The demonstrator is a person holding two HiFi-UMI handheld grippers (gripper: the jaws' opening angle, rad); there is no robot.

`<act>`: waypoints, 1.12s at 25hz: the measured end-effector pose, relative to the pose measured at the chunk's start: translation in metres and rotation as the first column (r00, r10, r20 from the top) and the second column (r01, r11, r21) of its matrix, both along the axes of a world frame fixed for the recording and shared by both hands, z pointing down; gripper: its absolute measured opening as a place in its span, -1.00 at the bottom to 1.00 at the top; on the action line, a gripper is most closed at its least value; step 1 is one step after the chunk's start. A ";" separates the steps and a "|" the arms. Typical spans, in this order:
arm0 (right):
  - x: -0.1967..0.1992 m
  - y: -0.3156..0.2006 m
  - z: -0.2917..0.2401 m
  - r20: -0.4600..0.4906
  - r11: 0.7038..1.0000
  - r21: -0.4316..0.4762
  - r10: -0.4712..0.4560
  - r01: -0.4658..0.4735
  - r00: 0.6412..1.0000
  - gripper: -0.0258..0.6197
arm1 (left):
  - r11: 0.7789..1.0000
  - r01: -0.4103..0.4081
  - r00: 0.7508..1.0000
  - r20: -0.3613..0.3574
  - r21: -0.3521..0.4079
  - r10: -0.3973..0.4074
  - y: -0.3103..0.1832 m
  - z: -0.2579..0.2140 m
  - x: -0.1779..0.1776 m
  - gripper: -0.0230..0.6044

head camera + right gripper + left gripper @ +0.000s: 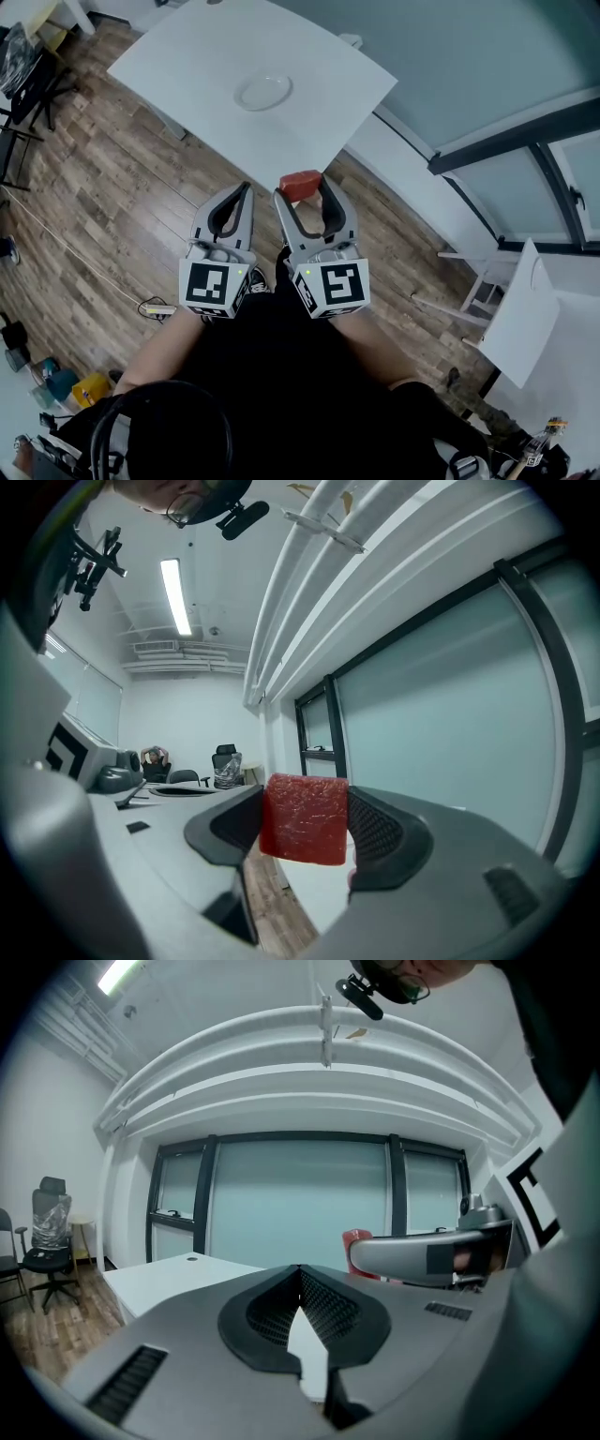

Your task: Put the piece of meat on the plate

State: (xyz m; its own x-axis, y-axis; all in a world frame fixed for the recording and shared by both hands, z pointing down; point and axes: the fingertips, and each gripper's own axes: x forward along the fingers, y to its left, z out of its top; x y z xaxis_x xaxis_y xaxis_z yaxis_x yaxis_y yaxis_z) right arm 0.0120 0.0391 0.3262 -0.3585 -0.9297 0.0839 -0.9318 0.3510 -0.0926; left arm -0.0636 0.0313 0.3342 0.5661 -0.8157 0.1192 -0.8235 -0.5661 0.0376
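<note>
A red block of meat [301, 184] sits between the jaws of my right gripper [303, 190], which is shut on it just off the near edge of the white table [187, 56]. In the right gripper view the meat [303, 818] fills the gap between the dark pads. A clear glass plate [262, 92] lies on the table farther out. My left gripper [247, 190] hangs beside the right one, shut with nothing in it; its tips [299, 1272] meet in the left gripper view, where the meat [357, 1239] peeks out behind the right gripper.
Wooden floor [103, 216] spreads below the grippers. A second white table [525, 319] stands at the right by a glass wall [525, 84]. Office chairs [23, 89] stand at the left. Bags and cables lie on the floor at lower left.
</note>
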 end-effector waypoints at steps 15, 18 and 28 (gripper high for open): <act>0.026 -0.064 0.011 -0.017 0.997 -0.036 -0.070 0.069 0.997 -0.05 | 0.999 0.032 0.999 0.006 -0.021 -0.032 -0.064 0.010 0.034 -0.93; 0.029 -0.078 0.013 -0.021 0.995 -0.041 -0.087 0.086 0.996 -0.05 | 0.999 0.046 0.999 0.009 -0.029 -0.045 -0.077 0.013 0.037 -0.93; 0.045 -0.124 0.010 -0.011 0.990 -0.036 -0.138 0.138 0.990 -0.05 | 0.996 0.085 0.996 0.022 -0.027 -0.085 -0.120 0.010 0.057 -0.93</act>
State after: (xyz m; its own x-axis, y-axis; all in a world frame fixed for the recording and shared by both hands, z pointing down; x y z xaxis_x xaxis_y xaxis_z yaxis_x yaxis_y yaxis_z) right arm 0.0569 -0.0853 0.3364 -0.4820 -0.8677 0.1213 -0.8758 0.4732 -0.0950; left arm -0.0061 -0.0886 0.3440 0.4919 -0.8569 0.1539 -0.8694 -0.4928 0.0348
